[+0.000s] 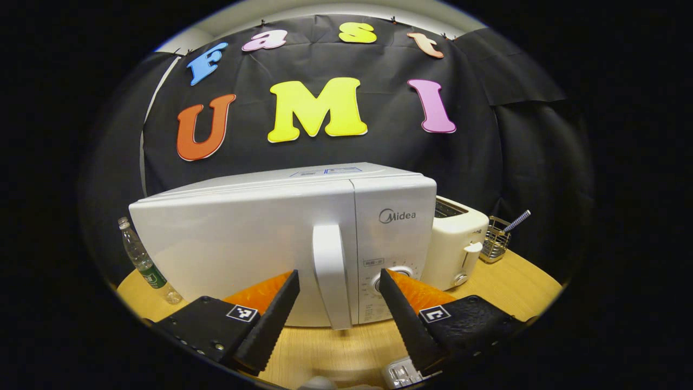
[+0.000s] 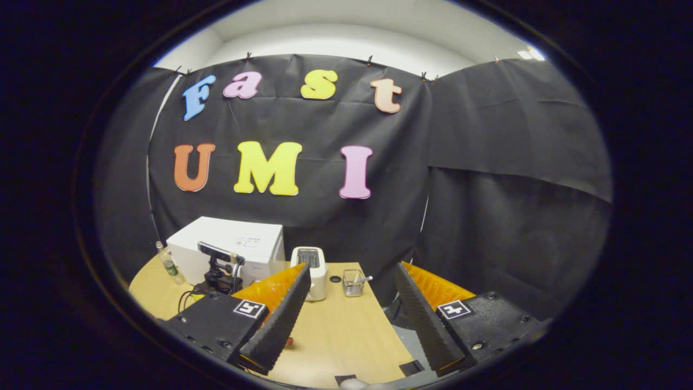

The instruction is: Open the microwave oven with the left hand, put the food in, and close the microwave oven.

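Observation:
The white microwave [image 1: 233,244] stands close ahead on the wooden table, its door closed. Its upright white handle [image 1: 327,254] sits between the fingers of my left gripper [image 1: 338,275], which is open; the fingers flank the handle without touching it. In the right gripper view the microwave [image 2: 243,244] is far off at the left, with the left gripper [image 2: 219,268] in front of it. My right gripper [image 2: 353,268] is open, holds nothing and hangs above the table's near right part. A small reddish thing [image 2: 290,341] lies on the table by its left finger; I cannot tell what it is.
A cream toaster [image 1: 455,246] stands right of the microwave, with a wire basket [image 1: 495,241] holding a straw beyond it. A plastic bottle [image 1: 143,260] stands at the microwave's left. The table [image 2: 346,330] ends at the right, where grey floor shows.

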Motion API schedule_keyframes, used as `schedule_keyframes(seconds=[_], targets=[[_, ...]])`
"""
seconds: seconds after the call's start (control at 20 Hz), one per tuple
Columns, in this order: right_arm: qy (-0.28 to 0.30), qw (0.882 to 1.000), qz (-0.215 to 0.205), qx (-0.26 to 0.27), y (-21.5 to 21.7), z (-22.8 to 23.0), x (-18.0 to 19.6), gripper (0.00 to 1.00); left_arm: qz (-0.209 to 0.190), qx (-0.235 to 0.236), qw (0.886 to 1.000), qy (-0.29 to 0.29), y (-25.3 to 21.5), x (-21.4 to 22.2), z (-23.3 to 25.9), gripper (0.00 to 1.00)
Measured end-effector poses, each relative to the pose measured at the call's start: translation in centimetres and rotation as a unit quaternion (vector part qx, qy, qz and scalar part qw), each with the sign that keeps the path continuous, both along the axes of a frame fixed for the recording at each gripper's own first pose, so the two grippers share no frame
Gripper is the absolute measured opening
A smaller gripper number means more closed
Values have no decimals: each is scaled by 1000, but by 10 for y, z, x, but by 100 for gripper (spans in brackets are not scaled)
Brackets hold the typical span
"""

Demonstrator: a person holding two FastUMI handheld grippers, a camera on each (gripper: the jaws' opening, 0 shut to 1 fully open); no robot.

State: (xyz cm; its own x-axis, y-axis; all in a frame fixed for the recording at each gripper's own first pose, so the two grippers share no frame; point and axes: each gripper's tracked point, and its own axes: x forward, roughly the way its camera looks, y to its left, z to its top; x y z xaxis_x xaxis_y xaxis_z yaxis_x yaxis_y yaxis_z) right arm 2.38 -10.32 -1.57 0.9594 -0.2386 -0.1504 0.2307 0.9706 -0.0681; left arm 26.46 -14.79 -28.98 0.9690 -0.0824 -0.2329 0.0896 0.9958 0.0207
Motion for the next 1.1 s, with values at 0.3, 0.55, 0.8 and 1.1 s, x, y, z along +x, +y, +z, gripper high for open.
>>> schedule_keyframes(seconds=[0.3, 0.55, 0.8, 1.1], targets=[[11, 1000, -3, -4, -5, -7, 1, 100, -5, 2, 1000, 13, 4, 1, -8, 31], [18, 1000, -2, -2, -7, -14, -5, 100, -10, -20, 1000, 17, 4, -1, -7, 13], [17, 1000, 6, -2, -5, -15, -9, 100, -24, -25, 999, 24, 4, -6, -10, 10], [16, 999, 42, -1, 23, -22, -11, 100, -53, -11, 998, 13, 25, -84, -10, 10]])
